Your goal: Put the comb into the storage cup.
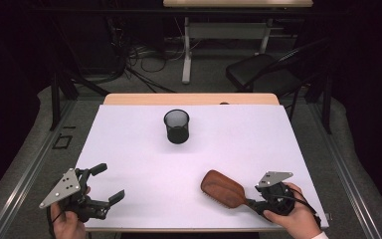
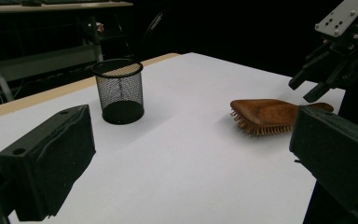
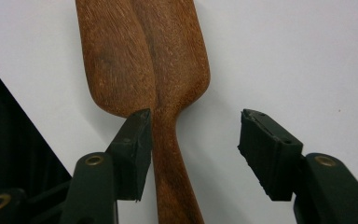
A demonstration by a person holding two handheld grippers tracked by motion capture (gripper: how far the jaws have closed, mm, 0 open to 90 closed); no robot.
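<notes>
A brown wooden hairbrush [image 1: 222, 188] lies bristles down on the white table near the front right; it also appears as the hairbrush [image 2: 266, 114] and the hairbrush [image 3: 144, 70]. My right gripper [image 1: 254, 202] is open, its jaws on either side of the brush's handle, the left jaw touching it, as the right gripper view [image 3: 193, 149] shows. My left gripper [image 1: 107, 181] stands open at the front left corner with nothing between its jaws [image 2: 186, 158]. A black mesh cup [image 1: 177, 126] stands upright at the middle back, seen as the cup [image 2: 119, 91] too.
The white table surface [image 1: 129, 149] has a wooden strip along its far edge [image 1: 189, 99]. A black chair [image 1: 263, 72] and a desk frame stand on the floor behind the table.
</notes>
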